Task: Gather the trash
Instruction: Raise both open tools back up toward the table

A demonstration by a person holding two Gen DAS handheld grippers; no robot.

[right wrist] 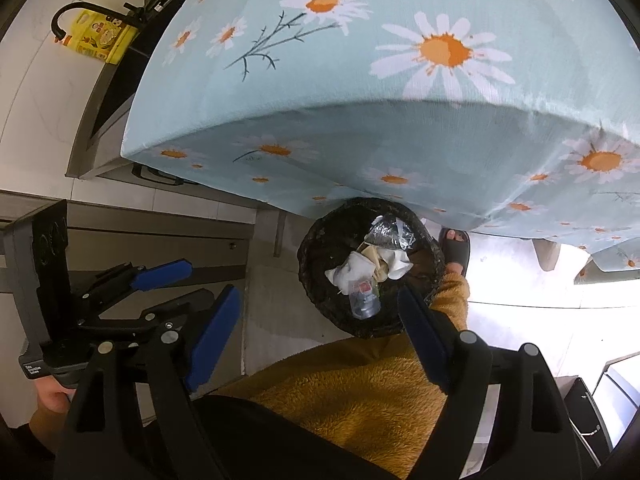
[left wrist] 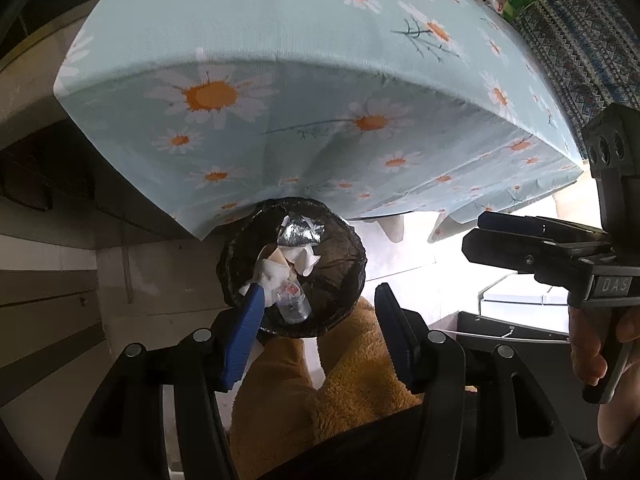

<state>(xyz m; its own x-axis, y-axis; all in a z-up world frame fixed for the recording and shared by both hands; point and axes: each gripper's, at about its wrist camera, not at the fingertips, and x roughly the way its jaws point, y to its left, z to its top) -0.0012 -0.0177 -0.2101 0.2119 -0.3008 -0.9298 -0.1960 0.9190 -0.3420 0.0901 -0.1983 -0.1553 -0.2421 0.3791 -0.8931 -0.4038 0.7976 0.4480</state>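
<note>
A round bin lined with a black bag (left wrist: 347, 280) (right wrist: 320, 284) stands on the floor at the table's edge. In it lie white crumpled tissues (left wrist: 276, 268) (right wrist: 356, 268), a silver foil wrapper (left wrist: 298, 233) (right wrist: 386, 232) and a clear plastic bottle (left wrist: 294, 306) (right wrist: 362, 300). My left gripper (left wrist: 318, 316) (right wrist: 180, 290) hangs over the bin's near side, open, with nothing between its blue fingers (left wrist: 244, 332). My right gripper (right wrist: 320, 324) (left wrist: 480, 234) is also above the bin, open wide and holding nothing.
A table under a light blue daisy cloth (left wrist: 280, 40) (right wrist: 400, 120) overhangs the bin's far side. A person's legs in yellow fleece (left wrist: 352, 372) (right wrist: 360, 392) and a foot in a dark sandal (right wrist: 454, 250) are beside the bin. A yellow jug (right wrist: 100, 36) stands on the floor, far left.
</note>
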